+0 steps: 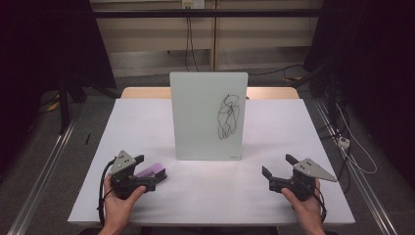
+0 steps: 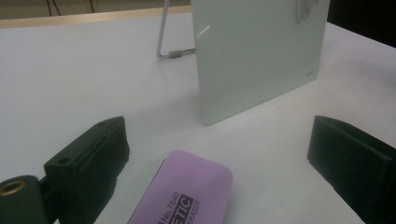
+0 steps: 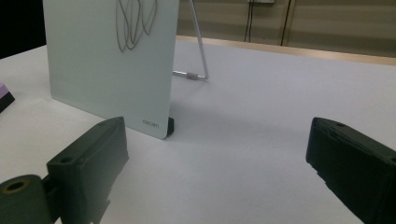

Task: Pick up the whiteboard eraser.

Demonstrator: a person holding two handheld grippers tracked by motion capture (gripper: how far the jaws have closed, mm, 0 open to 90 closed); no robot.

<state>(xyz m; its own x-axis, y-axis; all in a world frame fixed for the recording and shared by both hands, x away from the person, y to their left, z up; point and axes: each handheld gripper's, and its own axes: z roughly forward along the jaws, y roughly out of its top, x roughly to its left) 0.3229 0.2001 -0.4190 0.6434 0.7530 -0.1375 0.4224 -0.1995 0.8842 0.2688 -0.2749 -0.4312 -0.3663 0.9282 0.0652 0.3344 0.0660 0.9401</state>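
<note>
- Reaching for the eraser (image 2: 184, 196) with my left gripper (image 1: 139, 172); jaws wide apart, straddling it, nothing clamped yet.
- Eraser is pink, lies flat on the white table (image 1: 147, 122) between those jaws, near the front left, just left of the board's lower corner.
- Board (image 1: 209, 115) stands upright mid-table on a wire stand (image 2: 168, 49); black scribble (image 1: 228, 116) on its right half.
- Right gripper (image 1: 279, 168) also open, empty, parked front right, well apart from the board.
- Step, as I judge it: pickup of the eraser, ahead of wiping the scribble.
- Next move calls for easing a bit further forward so the pads sit at the eraser's long sides, then squeezing shut, then lifting.
- Watch: the eraser sits at an angle to the jaws, could twist or skid when pinched.
</note>
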